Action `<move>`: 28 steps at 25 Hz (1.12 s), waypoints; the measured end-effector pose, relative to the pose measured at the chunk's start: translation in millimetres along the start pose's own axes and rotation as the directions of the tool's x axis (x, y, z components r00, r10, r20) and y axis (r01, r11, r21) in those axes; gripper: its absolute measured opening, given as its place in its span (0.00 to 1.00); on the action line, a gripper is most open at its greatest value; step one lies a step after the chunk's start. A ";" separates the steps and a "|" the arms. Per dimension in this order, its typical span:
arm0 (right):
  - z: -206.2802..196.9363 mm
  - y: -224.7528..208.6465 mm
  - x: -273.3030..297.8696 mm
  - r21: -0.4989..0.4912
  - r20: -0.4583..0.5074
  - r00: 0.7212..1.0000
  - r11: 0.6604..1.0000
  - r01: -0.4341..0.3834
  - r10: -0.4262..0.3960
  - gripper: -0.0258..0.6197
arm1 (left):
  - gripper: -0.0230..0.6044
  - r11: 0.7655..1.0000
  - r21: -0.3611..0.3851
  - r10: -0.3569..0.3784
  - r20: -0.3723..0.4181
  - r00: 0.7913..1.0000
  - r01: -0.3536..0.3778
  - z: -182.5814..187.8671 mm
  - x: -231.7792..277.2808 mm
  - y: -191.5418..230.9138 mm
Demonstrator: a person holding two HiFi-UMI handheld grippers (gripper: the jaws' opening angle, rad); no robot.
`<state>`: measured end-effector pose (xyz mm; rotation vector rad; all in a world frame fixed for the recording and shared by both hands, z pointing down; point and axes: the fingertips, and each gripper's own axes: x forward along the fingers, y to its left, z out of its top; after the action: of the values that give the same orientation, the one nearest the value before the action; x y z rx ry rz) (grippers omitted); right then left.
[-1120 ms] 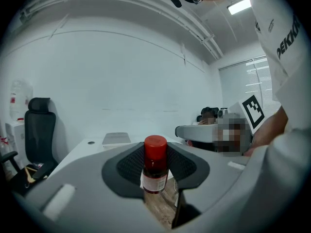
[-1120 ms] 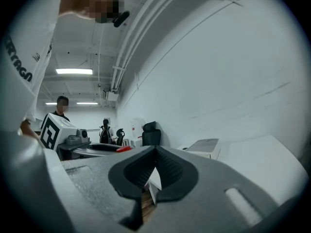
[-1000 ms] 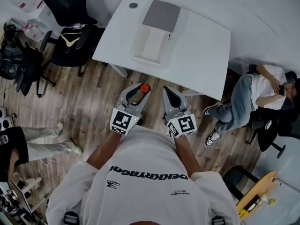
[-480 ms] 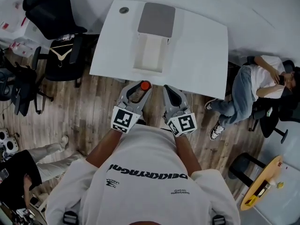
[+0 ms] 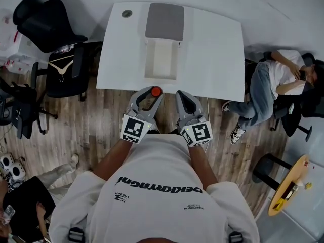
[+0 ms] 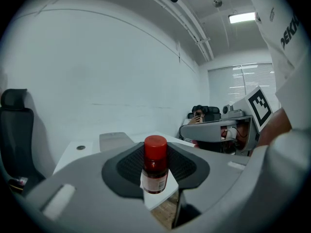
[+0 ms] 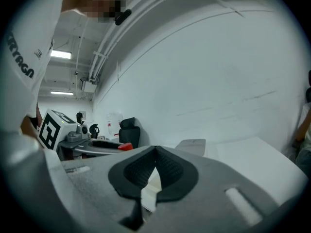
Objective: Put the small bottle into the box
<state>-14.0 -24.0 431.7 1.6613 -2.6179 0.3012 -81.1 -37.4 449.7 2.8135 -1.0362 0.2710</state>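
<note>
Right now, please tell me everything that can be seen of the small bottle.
The small bottle has a red cap, a dark brownish body that looks like glass or plastic, and a pale label whose print is too small to read. It stands upright, cap on, gripped between the fingers of the left gripper. It is held by the near edge of the white table, not yet in the box.

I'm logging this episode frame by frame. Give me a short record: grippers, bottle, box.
left gripper: shut on small bottle
small bottle: upright, red cap
right gripper: shut, empty
box: open, on white table, grey lid behind
progress: bottle not yet in box
</note>
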 end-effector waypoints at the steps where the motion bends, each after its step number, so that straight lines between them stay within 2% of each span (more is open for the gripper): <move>1: 0.0 0.3 -0.1 -0.002 -0.003 1.000 1.000 0.003 -0.003 0.04 | 0.27 1.000 -0.002 0.000 0.000 1.000 0.000 -0.5 0.4 0.5; 10: -6.7 -11.1 -1.3 0.011 -0.011 1.000 1.000 -0.018 0.018 0.04 | 0.27 1.000 -0.007 0.019 -0.018 1.000 -0.019 -7.8 13.7 -5.2; 28: -15.3 -46.4 18.3 0.037 -0.030 0.998 0.998 -0.055 0.057 0.04 | 0.27 0.995 0.007 0.098 -0.040 0.994 -0.098 -10.6 53.9 14.5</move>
<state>18.6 -56.8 455.9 1.5823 -2.6557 0.3747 -51.6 -80.4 472.3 2.7533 -1.1683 0.3402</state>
